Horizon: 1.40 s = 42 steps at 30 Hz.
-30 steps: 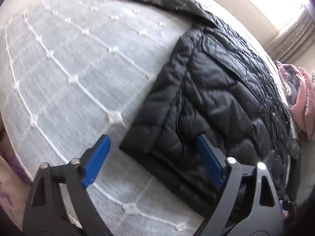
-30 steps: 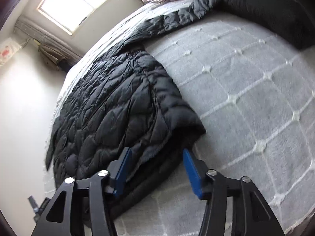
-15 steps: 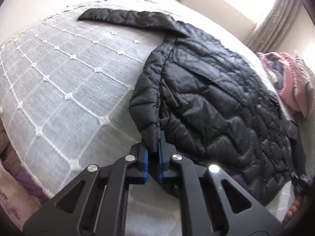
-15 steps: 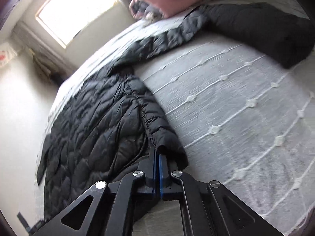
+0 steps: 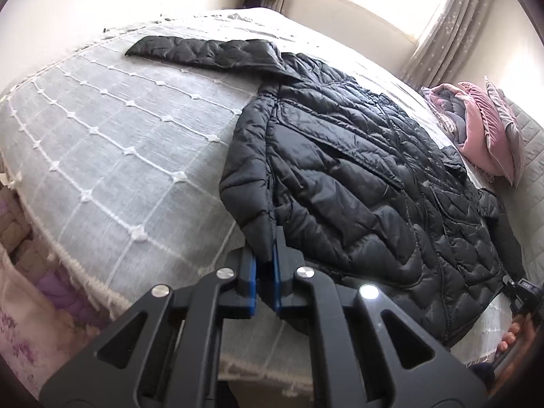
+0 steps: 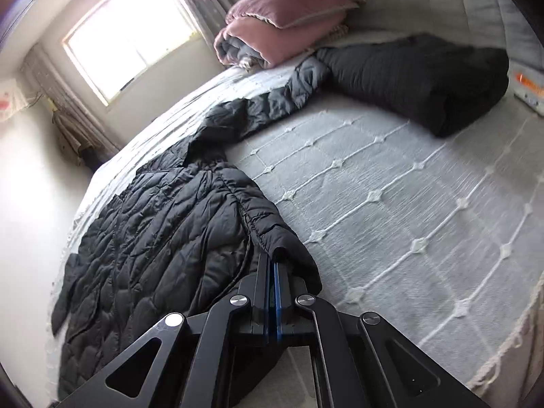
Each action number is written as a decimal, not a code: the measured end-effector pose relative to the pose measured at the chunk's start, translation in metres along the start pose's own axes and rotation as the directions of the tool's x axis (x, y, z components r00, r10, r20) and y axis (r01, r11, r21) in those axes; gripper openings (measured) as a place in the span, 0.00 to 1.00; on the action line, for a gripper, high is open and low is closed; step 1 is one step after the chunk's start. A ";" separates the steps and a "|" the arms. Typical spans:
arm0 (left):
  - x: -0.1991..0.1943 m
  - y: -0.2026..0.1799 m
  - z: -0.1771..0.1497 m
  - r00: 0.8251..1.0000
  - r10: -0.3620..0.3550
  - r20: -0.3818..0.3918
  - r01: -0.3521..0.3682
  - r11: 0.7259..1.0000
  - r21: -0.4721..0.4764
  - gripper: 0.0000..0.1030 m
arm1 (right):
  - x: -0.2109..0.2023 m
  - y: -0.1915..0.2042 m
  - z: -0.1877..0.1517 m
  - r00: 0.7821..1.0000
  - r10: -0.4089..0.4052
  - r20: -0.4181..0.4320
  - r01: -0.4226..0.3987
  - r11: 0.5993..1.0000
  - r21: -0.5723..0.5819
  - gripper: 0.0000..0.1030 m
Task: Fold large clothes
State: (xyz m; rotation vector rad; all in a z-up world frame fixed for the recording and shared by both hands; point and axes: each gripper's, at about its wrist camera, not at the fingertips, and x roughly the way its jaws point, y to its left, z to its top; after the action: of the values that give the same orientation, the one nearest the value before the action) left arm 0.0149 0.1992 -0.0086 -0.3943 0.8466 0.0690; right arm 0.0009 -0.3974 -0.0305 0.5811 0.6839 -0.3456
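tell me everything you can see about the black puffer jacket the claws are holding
The black puffer jacket is quilted, slightly shiny, padded fabric with wavy stitch lines. It lies spread on the grey bedspread, one sleeve stretched out sideways in each view, a flap or pocket showing on its body. Its near hem is pinched at both corners: the left claw and the right claw are each shut on a bunched corner, lifting it a little. Pink pillows lie past it.
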 end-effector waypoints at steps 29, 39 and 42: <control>-0.034 0.014 0.002 0.998 -0.049 0.026 0.051 0.995 -0.091 0.15 | -0.014 -0.004 0.038 0.968 0.226 0.107 -0.216 0.971 -0.097 0.86; -0.005 -0.070 0.078 0.997 -0.039 0.061 0.041 0.999 -0.034 0.73 | 0.033 0.001 0.053 0.984 0.179 0.020 -0.179 0.984 0.013 0.86; 0.015 -0.117 0.105 0.995 -0.032 0.092 0.032 0.999 0.006 0.86 | 0.037 0.001 0.068 0.991 0.119 0.066 -0.121 0.992 0.020 0.86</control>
State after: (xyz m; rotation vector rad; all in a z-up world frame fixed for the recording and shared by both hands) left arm 0.1252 0.1275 0.0790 -0.3972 0.7497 0.0553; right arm 0.0618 -0.4416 -0.0125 0.6286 0.5803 -0.2597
